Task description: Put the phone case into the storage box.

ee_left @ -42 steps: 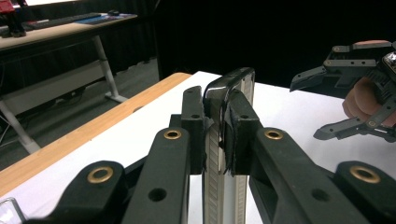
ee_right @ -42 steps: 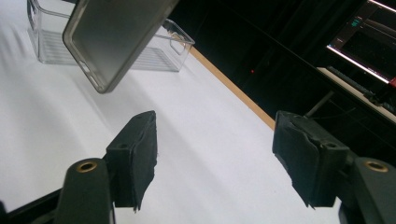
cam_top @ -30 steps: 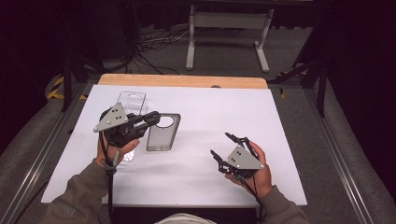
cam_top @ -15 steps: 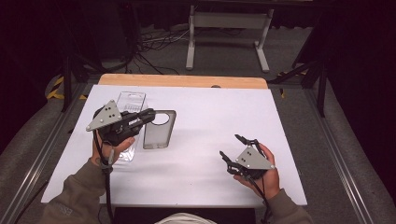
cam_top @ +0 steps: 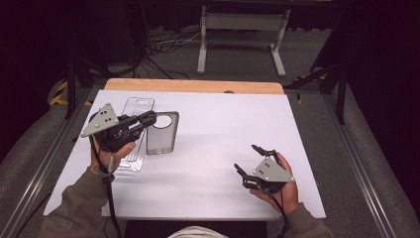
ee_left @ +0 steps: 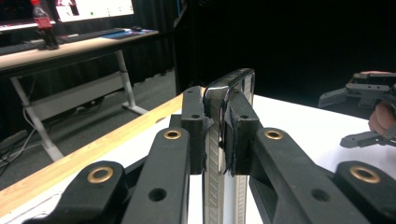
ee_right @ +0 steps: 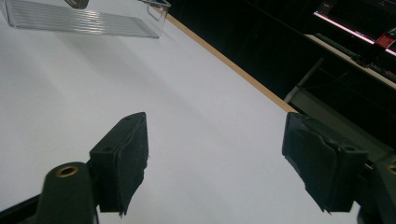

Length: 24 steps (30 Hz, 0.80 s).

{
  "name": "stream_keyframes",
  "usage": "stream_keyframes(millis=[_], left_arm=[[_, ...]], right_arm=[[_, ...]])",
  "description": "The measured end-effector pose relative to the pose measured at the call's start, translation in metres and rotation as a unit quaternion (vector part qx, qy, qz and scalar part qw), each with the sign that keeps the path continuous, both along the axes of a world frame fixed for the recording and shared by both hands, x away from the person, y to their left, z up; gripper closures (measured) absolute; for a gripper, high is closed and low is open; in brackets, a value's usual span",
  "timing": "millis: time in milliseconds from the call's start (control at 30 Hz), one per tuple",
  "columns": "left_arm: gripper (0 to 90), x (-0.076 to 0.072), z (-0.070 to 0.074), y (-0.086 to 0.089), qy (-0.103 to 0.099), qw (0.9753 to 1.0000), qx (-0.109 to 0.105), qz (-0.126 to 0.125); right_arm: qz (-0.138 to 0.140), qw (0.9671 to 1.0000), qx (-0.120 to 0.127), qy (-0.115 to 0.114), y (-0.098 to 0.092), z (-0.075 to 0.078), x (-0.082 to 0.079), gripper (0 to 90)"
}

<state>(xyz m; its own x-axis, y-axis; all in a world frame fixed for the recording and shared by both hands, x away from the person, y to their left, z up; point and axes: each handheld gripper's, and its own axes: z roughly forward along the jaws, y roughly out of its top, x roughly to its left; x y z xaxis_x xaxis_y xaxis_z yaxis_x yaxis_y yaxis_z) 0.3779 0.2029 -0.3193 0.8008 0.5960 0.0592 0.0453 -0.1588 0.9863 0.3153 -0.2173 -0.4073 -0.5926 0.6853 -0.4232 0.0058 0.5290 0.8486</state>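
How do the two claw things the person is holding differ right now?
The left gripper is shut on a smoky see-through phone case, its jaws pinching the case's edge; the right gripper is open, jaws wide apart with nothing between them. The left sits beside a clear plastic tray; the right is over bare white table. Both are black and hand-held.

Dark room w/ grey floor (cam_top: 237, 59), white desk frame (cam_top: 241, 22), cables (cam_top: 168, 42)
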Motion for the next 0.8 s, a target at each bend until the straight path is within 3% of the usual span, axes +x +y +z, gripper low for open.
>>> stream_keyframes(millis=[800], left_arm=[[80.7, 0.001, 0.010, 0.032, -0.018, 0.9990, -0.023, 0.034]], right_arm=[[0.001, 0.9999, -0.012, 0.004, 0.003, -0.004, 0.001, 22.0]])
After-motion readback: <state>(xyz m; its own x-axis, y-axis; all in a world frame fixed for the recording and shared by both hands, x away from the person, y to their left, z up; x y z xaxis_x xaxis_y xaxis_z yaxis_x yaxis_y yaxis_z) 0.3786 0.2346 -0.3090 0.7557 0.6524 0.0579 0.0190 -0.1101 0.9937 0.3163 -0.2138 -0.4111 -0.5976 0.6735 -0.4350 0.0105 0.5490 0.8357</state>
